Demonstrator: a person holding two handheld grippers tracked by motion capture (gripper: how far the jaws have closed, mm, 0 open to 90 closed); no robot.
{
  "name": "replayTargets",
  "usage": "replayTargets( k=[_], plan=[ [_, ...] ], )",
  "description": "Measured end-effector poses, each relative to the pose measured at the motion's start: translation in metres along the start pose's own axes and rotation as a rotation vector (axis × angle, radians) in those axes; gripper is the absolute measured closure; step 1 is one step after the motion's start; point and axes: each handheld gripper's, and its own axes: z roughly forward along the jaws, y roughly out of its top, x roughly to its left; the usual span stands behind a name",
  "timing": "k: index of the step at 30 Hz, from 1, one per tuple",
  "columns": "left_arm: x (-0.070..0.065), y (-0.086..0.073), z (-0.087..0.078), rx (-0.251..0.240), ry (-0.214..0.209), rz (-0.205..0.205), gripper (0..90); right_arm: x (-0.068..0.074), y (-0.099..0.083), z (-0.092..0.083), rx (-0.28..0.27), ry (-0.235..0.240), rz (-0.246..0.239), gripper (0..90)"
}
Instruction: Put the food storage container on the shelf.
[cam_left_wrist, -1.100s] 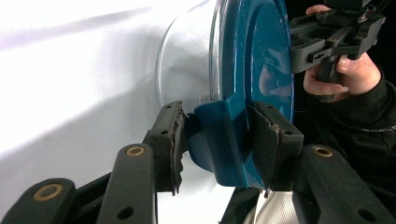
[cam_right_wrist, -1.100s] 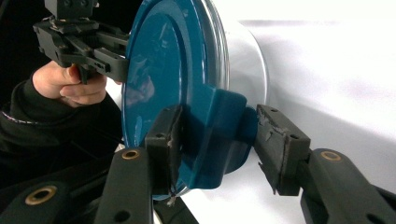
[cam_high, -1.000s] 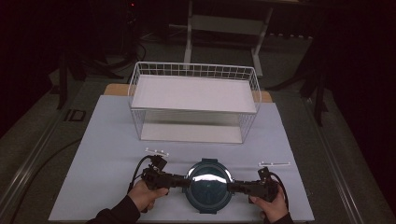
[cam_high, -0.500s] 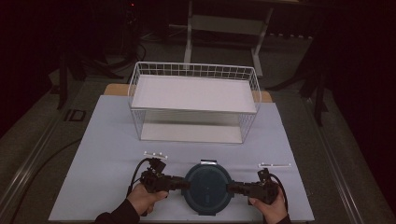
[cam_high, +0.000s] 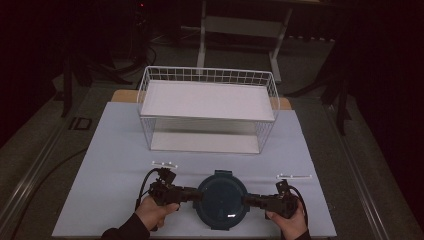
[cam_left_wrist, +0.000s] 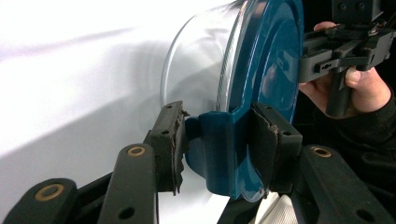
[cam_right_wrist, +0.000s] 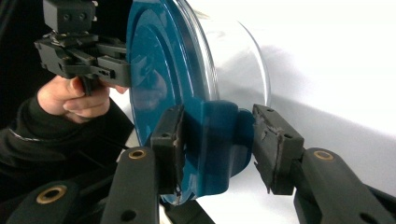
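A round glass container with a dark blue lid (cam_high: 221, 200) sits near the front edge of the pale mat (cam_high: 115, 165). My left gripper (cam_high: 199, 194) comes in from its left, my right gripper (cam_high: 246, 200) from its right. In the left gripper view the gripper (cam_left_wrist: 217, 144) is shut on the lid's blue side tab (cam_left_wrist: 219, 140), with the clear glass wall (cam_left_wrist: 201, 70) beyond it. The right gripper view has the gripper (cam_right_wrist: 217, 149) clamped across the opposite tab (cam_right_wrist: 219, 140) of the lid (cam_right_wrist: 159, 65). A hand holds each gripper.
A white wire basket (cam_high: 150, 130) with a white shelf board stands at the middle back of the mat. Two small white strips (cam_high: 165, 164) (cam_high: 294, 176) lie on the mat, one beside each gripper. Dark floor and stand legs surround the table.
The bright glare on the lid has faded and the container has shifted slightly away from the front edge. Both grippers stay on its sides.
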Motion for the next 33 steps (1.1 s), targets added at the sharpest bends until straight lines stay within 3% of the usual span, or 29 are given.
replayTargets(
  k=[8,21,26,33],
  plan=[
    [0.000,0.013,-0.009,-0.024,0.006,0.032,57.1,0.007,0.012,0.000,-0.026,0.003,-0.035,55.9],
    [0.019,0.049,-0.022,-0.127,0.056,0.119,57.0,0.002,0.062,0.016,-0.088,0.005,-0.127,55.9],
    [0.026,0.058,-0.022,-0.142,0.071,0.115,57.0,-0.004,0.075,0.022,-0.108,0.007,-0.144,55.8],
    [0.048,0.072,-0.019,-0.182,0.088,0.101,57.0,-0.018,0.096,0.039,-0.122,-0.003,-0.139,55.7]
  ],
)
